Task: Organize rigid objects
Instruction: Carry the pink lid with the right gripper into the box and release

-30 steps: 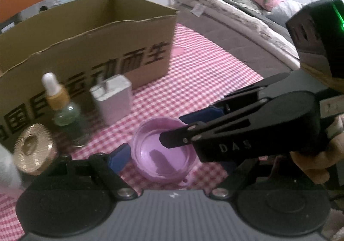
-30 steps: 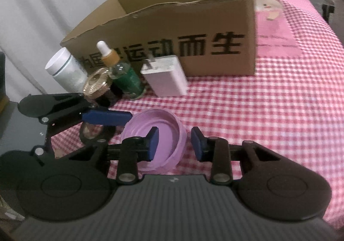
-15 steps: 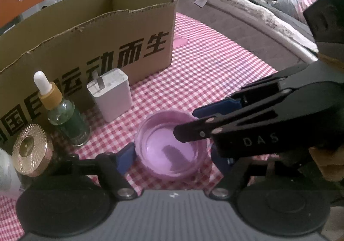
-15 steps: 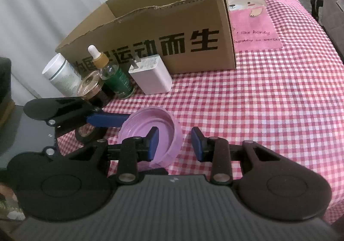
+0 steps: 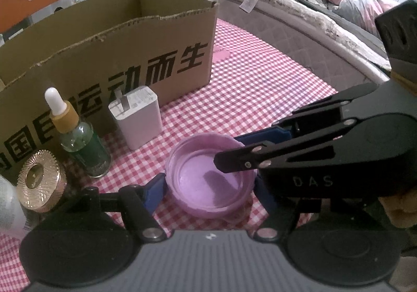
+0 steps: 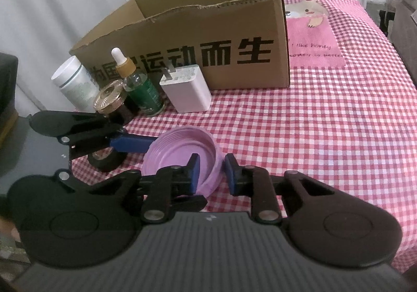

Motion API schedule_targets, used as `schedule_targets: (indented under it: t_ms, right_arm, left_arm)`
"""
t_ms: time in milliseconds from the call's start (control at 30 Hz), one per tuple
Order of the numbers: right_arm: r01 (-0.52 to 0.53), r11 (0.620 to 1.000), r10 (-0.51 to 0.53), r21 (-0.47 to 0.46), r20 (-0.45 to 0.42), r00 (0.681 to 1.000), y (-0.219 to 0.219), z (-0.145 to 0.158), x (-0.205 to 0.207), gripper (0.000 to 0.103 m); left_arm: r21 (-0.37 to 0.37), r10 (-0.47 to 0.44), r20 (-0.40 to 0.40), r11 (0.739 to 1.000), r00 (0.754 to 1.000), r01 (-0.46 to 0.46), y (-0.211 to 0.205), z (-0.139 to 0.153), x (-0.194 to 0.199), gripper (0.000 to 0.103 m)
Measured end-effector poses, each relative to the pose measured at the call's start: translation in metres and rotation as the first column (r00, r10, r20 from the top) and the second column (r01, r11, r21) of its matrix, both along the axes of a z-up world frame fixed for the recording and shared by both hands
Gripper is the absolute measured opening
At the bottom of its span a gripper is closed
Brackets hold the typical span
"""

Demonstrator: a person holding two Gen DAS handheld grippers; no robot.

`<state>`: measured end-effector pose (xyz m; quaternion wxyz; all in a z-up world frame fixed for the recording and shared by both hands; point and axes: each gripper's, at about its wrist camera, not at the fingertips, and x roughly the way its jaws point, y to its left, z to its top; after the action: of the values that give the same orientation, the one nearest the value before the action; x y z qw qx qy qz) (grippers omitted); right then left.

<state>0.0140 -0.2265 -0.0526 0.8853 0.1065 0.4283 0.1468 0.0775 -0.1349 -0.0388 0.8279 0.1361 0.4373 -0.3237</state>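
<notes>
A round purple lid (image 5: 208, 182) lies open side up over the red checked cloth, between both grippers. My left gripper (image 5: 208, 191) spans the lid's full width, and its blue pads (image 5: 155, 191) touch the two opposite sides. My right gripper (image 6: 212, 174) comes in from the right and is shut on the lid's (image 6: 179, 151) near rim, one pad inside the wall and one outside. In the left wrist view the right gripper (image 5: 234, 148) lies across the lid's right edge. Whether the lid rests on the cloth I cannot tell.
An open cardboard box (image 6: 208, 31) stands behind. In front of it are a white charger (image 6: 186, 91), a green dropper bottle (image 6: 140, 88), a gold-capped jar (image 6: 109, 96) and a white bottle (image 6: 73, 80). A black tape roll (image 6: 104, 161) lies at the left. A bed (image 5: 299, 10) runs along the right.
The left jaws have drawn in onto the lid's sides. The right jaws have narrowed onto the lid's rim. Neither hand has shifted noticeably.
</notes>
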Motion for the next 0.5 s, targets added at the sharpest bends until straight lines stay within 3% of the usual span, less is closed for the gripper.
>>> schedule_targets:
  t_ms: [300, 500]
  right_arm:
    - [0.009, 1.000, -0.009, -0.011, 0.073, 0.997, 0.001, 0.032, -0.017, 0.020]
    - [-0.022, 0.999, 0.027, -0.033, 0.186, 0.982, 0.013, 0.077, -0.025, 0.020]
  left_arm:
    - [-0.051, 0.012, 0.085, 0.999, 0.996, -0.007, 0.008, 0.033, -0.019, 0.074]
    - [-0.088, 0.055, 0.214, 0.995, 0.975, -0.037, 0.025, 0.079, -0.033, 0.074]
